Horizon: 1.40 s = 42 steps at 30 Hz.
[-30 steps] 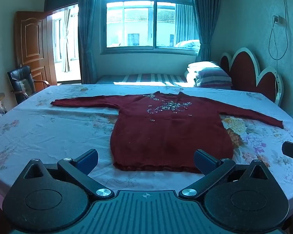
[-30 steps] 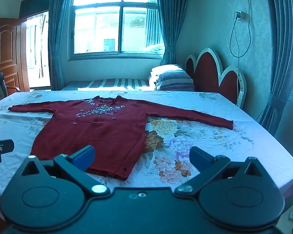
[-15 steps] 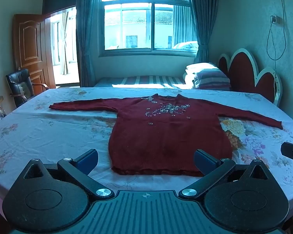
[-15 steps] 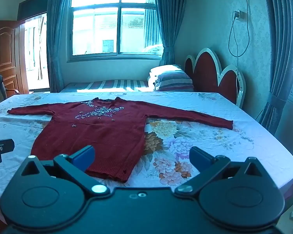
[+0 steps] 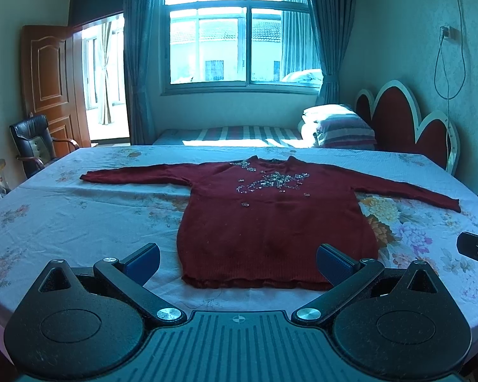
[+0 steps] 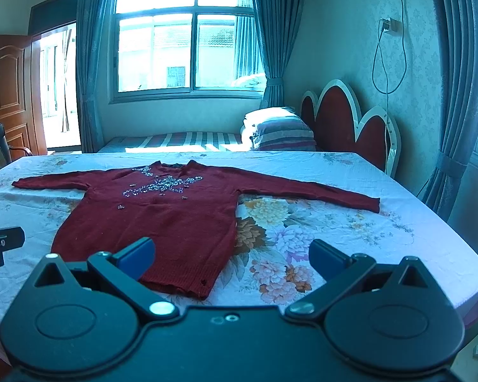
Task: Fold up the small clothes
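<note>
1. Left gripper (image 5: 238,262): nearest the viewer, jaws spread wide and holding nothing, above the near table edge, in front of the sweater hem.
2. Right gripper (image 6: 232,256): likewise spread wide and empty, near the hem's right corner. Two grippers in all.
3. Sweater (image 5: 271,216): one dark red garment, lying flat and front-up on the floral tablecloth (image 5: 79,216), hem near, collar far, both sleeves stretched out to left and right. No fold is yet made.
4. Sequin trim (image 5: 274,181): one cluster on the chest, plus a few stray pieces. Risk: a finger could snag it during a fold.
5. Further risks: pinching the tablecloth along with the knit would drag the cloth; lifting one side unevenly would skew the fold; the long sleeves may slump and bunch.
6. Far background: one striped pillow (image 5: 344,129), one window (image 5: 242,41), one chair (image 5: 36,143).
</note>
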Motion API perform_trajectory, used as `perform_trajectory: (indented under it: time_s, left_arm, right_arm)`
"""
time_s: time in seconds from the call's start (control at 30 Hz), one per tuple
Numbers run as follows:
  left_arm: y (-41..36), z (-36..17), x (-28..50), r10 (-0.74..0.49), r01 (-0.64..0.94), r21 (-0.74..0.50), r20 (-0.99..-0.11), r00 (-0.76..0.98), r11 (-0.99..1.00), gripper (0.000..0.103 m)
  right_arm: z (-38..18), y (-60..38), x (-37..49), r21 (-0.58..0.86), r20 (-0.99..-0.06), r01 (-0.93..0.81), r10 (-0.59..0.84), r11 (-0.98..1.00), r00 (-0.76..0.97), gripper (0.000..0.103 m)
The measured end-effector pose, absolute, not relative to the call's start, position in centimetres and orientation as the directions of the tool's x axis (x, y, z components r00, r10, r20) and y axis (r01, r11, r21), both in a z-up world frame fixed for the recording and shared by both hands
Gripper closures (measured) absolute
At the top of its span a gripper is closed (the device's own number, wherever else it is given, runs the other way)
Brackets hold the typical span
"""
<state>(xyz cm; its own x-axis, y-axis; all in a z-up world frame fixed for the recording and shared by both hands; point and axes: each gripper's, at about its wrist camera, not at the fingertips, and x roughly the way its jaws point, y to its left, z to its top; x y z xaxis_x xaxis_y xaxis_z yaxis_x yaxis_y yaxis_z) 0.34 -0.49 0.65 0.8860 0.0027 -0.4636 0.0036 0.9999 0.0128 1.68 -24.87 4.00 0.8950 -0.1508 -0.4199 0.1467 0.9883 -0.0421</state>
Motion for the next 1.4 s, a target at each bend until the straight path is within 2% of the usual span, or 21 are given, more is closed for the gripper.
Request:
perform_trajectory:
  time_s: [1.4]
  left_arm:
    - [-0.83, 0.61, 1.08, -0.002, 0.012, 0.018, -0.458, 0.889, 1.0, 0.0]
  right_arm:
    - [4.53, -24.83, 2.06, -0.042, -0.409, 0.142, -0.147, 0.989, 0.901, 0.0]
